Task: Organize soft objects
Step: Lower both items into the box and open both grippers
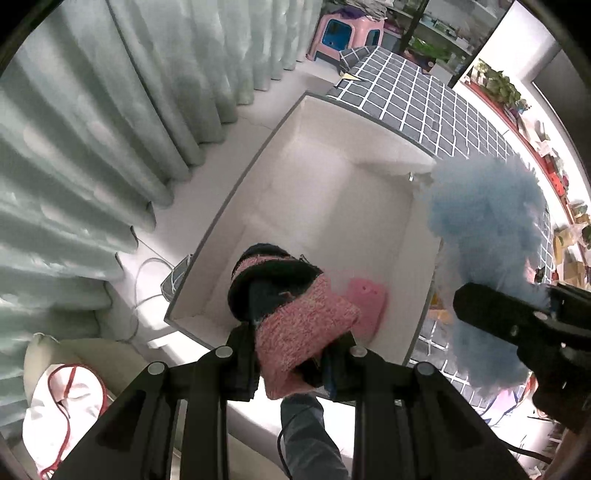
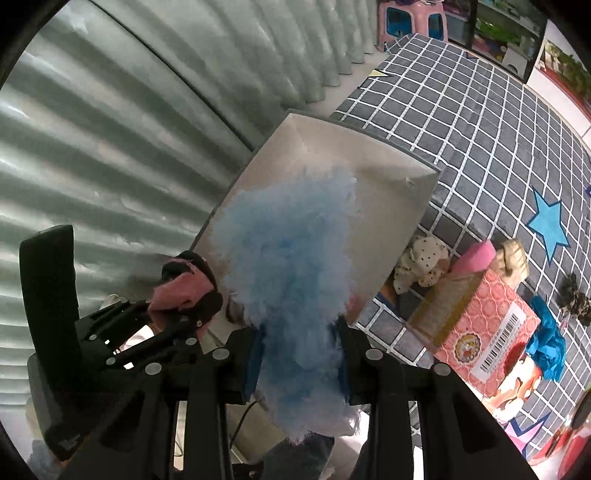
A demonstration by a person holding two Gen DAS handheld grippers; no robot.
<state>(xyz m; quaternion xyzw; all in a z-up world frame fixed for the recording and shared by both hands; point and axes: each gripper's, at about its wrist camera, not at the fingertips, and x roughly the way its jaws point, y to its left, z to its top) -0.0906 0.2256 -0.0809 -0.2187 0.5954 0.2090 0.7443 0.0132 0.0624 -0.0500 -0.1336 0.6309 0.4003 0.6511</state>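
Note:
My left gripper [image 1: 291,343] is shut on a pink and black knitted sock bundle [image 1: 295,314] and holds it above the near end of a white storage box [image 1: 332,206]. A pink soft item [image 1: 369,306] lies inside the box at its near corner. My right gripper [image 2: 299,350] is shut on a fluffy light-blue soft object [image 2: 291,266] and holds it over the box [image 2: 388,206]. The blue fluff [image 1: 487,236] and the right gripper also show at the right of the left wrist view. The left gripper [image 2: 184,314] with the sock bundle [image 2: 181,288] shows at the left of the right wrist view.
The box sits on the edge of a grey checked cloth surface [image 2: 480,129]. On it lie a dotted cloth [image 2: 421,266], a pink patterned carton [image 2: 480,332], a blue scrunchie [image 2: 546,339] and a dark scrunchie [image 2: 572,295]. Pale green curtains [image 1: 92,147] hang at the left. A pink stool [image 1: 343,33] stands behind.

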